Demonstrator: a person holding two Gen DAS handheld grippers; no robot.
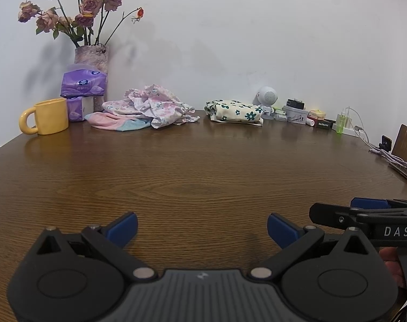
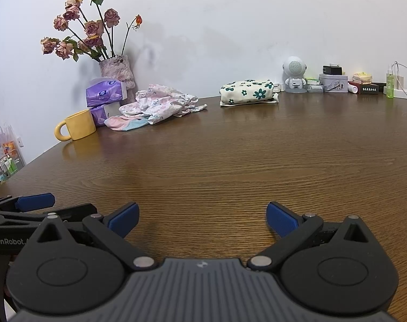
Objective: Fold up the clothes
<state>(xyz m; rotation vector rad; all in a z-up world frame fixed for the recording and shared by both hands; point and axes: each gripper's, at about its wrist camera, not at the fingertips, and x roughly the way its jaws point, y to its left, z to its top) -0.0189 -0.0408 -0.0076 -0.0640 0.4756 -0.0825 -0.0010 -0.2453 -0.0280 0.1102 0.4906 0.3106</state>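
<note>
A crumpled heap of pink floral clothes point(image 1: 149, 107) point(image 2: 163, 104) lies at the back of the wooden table point(image 1: 198, 174) point(image 2: 230, 161), left of centre. A folded cream garment with green flowers point(image 1: 234, 111) point(image 2: 247, 91) rests to its right by the wall. My left gripper point(image 1: 202, 228) hovers open over the near table, nothing between its blue pads. My right gripper point(image 2: 202, 218) is open too, also empty, close beside the left one. Both are far from the clothes.
A yellow mug point(image 1: 46, 120) point(image 2: 75, 127), purple tissue packs point(image 1: 82, 84) point(image 2: 104, 92) and a vase of dried roses point(image 1: 92, 61) point(image 2: 117, 71) stand at the back left. A white robot speaker point(image 2: 294, 75), tins, a green bottle point(image 2: 390, 81) and cables point(image 1: 391, 155) line the back right.
</note>
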